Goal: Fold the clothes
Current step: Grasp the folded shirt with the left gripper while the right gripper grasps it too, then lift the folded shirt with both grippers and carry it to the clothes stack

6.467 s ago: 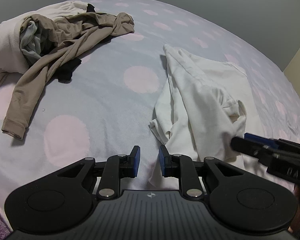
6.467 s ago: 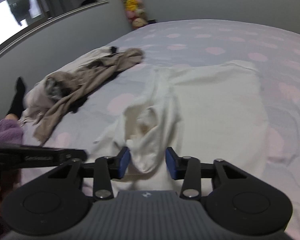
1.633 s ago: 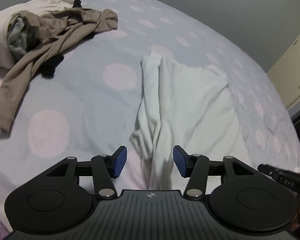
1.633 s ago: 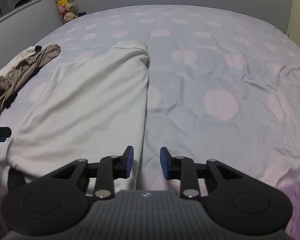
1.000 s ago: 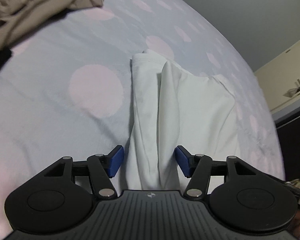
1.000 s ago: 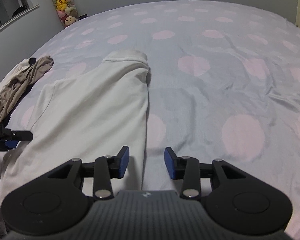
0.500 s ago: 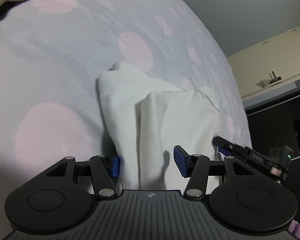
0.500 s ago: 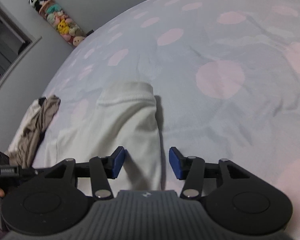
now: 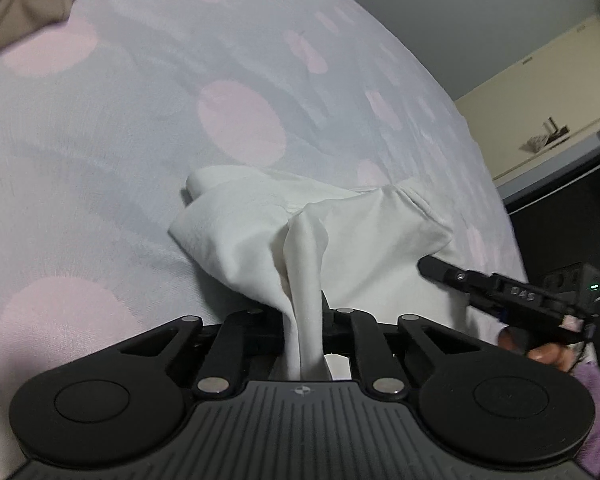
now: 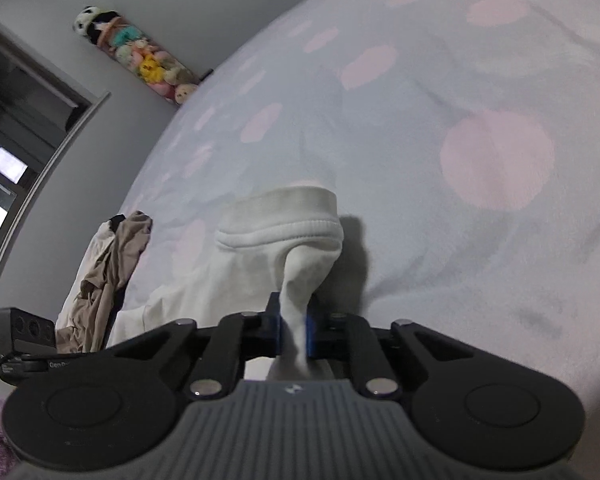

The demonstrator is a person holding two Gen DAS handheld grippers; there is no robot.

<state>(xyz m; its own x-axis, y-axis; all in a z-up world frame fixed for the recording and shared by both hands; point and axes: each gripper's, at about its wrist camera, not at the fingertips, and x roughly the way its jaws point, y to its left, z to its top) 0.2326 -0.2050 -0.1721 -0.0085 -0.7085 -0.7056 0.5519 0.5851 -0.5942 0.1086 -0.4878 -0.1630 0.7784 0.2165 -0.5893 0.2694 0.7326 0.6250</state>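
Observation:
A white garment point(image 9: 260, 232) lies on the polka-dot bed, its far end pulled up. My left gripper point(image 9: 304, 320) is shut on a pinch of its left far corner, and the cloth runs down between the fingers. My right gripper point(image 10: 294, 326) is shut on the right far corner, just below the ribbed hem band point(image 10: 284, 216). The right gripper also shows in the left wrist view point(image 9: 500, 292), low at the right beside the cloth. The left gripper's body shows in the right wrist view point(image 10: 24, 336), at the left edge.
The grey bedspread point(image 9: 100, 152) with pink dots stretches all around. A heap of tan and white clothes point(image 10: 108, 276) lies at the left of the bed. Stuffed toys point(image 10: 140, 60) hang by the wall. A cream cabinet point(image 9: 548, 100) stands beyond the bed.
Both grippers have moved to the garment's far corners and shut on them. The cloth there has lifted off the bed. Half a second ago both were open around it.

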